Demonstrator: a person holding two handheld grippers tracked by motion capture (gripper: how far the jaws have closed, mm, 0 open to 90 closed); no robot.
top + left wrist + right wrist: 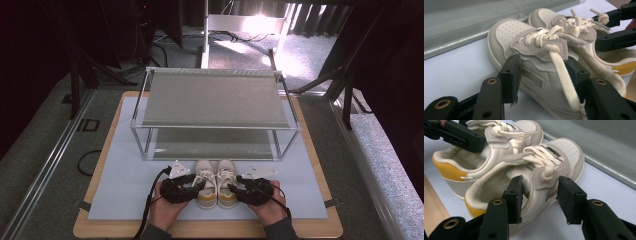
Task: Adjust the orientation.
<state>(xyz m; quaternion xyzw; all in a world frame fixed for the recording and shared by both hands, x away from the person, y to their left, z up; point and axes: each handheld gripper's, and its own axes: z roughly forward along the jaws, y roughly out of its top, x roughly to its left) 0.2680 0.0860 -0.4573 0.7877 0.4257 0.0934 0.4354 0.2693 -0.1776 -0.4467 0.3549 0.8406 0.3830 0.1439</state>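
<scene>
Worktop: a light wooden board covered by a pale grey-blue mat, filling the lower middle of the high view.
Rack: a two-tier metal-framed shoe rack with grey fabric shelves stands on the mat in the centre of the high view, its lower shelf just above the shoes in the frame; in the left claw view its grey edge runs across the upper left, in the right claw view across the upper right.
Shoes: a pair of small cream leather sneakers with grey suede trim, cream laces and mustard-yellow heels sits side by side on the mat at lower centre of the high view, toes toward the rack, the two touching or nearly so.
Left shoe: the left sneaker lies between the left claw's two pads; one pad sits against its outer side, the other at the tongue and collar.
Right shoe: the right sneaker has one pad of the right claw inside its opening and the other outside its side wall.
Left claw: black, two-fingered, held by a hand at lower left of centre; part-way closed, gripping the left sneaker.
Right claw: black, two-fingered, held by a hand at lower right of centre; part-way closed around the right sneaker's side wall, the outer pad just beside the leather, and I cannot tell whether it presses.
</scene>
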